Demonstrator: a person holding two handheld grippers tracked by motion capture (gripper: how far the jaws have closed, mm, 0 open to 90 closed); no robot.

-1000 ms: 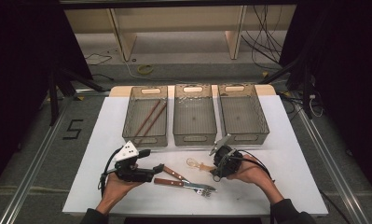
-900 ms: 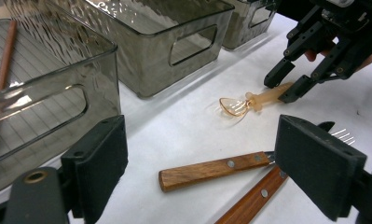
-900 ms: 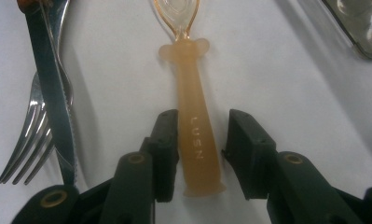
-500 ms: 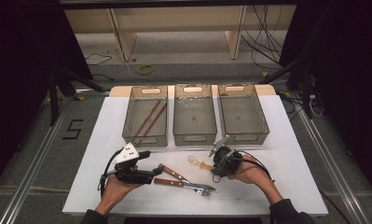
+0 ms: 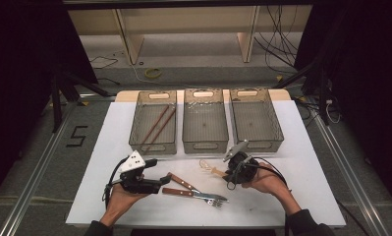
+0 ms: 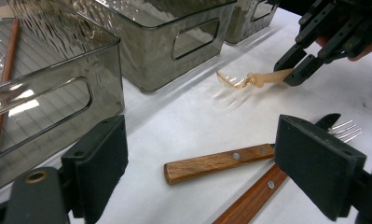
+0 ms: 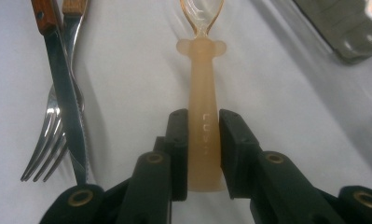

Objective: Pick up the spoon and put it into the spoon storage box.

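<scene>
Peach-coloured plastic sits between our right gripper [image 7: 201,154] jaws: they clamp the spoon [image 7: 201,98] by its handle, bowl pointing away ahead. Off to its left lie the wooden-handled knife [image 7: 65,93] and fork [image 7: 53,140]. Our left gripper [image 6: 211,172] hangs with jaws wide apart over those handles.

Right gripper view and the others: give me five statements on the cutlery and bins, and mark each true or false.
1. The right gripper is shut on the spoon. True.
2. The left gripper holds the fork. False: it is open, with the fork and the knife lying on the table.
3. Two chopsticks lie in the left bin. True.
4. The middle bin holds the knife. False: the middle bin looks empty.
5. The spoon's handle is dark wood. False: it is pale, translucent plastic.
</scene>
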